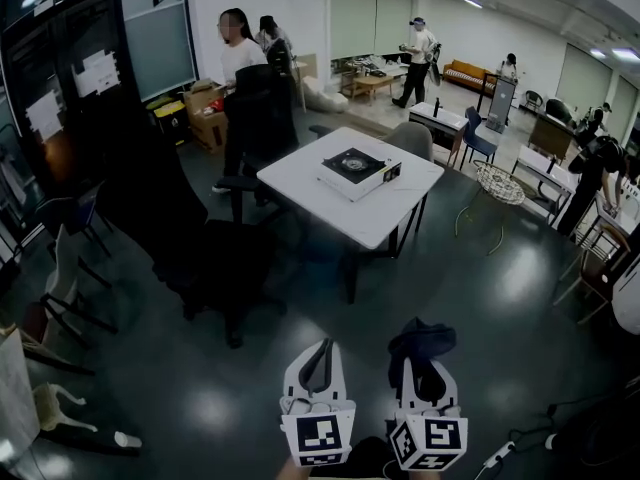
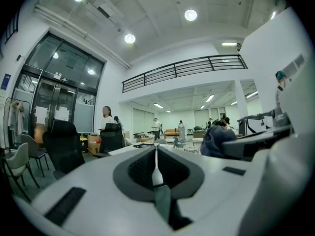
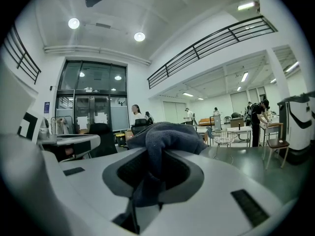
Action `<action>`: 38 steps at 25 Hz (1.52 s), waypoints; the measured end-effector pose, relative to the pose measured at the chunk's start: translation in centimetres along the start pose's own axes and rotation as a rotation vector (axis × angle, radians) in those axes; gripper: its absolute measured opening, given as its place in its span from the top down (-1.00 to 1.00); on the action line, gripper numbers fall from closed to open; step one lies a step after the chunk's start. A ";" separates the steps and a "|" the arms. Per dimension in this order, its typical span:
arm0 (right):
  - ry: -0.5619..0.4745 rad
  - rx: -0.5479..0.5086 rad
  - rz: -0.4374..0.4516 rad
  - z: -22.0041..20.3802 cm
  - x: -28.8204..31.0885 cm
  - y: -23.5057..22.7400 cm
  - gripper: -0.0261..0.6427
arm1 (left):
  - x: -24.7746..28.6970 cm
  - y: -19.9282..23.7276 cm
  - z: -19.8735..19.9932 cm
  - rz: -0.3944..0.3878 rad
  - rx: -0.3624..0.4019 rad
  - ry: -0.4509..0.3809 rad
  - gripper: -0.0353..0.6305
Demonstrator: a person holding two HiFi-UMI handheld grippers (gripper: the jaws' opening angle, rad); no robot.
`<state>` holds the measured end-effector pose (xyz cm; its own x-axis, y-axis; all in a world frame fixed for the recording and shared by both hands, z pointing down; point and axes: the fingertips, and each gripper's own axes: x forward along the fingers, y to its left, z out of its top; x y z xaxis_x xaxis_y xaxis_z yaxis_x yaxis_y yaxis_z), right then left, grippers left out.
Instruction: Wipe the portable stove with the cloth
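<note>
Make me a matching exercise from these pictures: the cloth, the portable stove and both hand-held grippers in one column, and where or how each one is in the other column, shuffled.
Things:
1. cloth
2. portable stove
3. left hand-held gripper
4. right hand-held gripper

Places or states:
A. sits on the white table
B. shut, nothing between its jaws
C. pinched between two jaws, bunched up above them
D. shut on dark blue fabric

Pairs: 1-C, 2-A, 3-B, 4-D
</note>
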<state>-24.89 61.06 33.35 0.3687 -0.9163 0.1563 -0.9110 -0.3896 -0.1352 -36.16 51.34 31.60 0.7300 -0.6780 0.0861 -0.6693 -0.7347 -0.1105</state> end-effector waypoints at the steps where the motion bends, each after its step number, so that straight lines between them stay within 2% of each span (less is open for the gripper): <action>1: 0.004 0.000 0.000 0.0 0.2 0.0 0.66 | 0.2 0.2 -0.1 0.000 -0.002 0.004 0.83; 12: 0.043 0.004 0.024 -0.6 5.7 -1.3 0.66 | 5.6 1.1 -1.3 0.020 -0.028 0.040 0.83; 29: 0.043 -0.010 0.131 5.4 24.6 -9.6 0.65 | 24.5 1.4 2.1 0.125 -0.002 0.031 0.82; 38: 0.071 0.005 0.177 6.0 31.5 -13.3 0.66 | 31.4 0.8 2.1 0.167 -0.005 0.061 0.83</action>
<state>-0.06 36.83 34.17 0.1890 -0.9617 0.1983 -0.9594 -0.2239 -0.1715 -13.49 29.54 32.18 0.5993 -0.7904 0.1266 -0.7812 -0.6120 -0.1230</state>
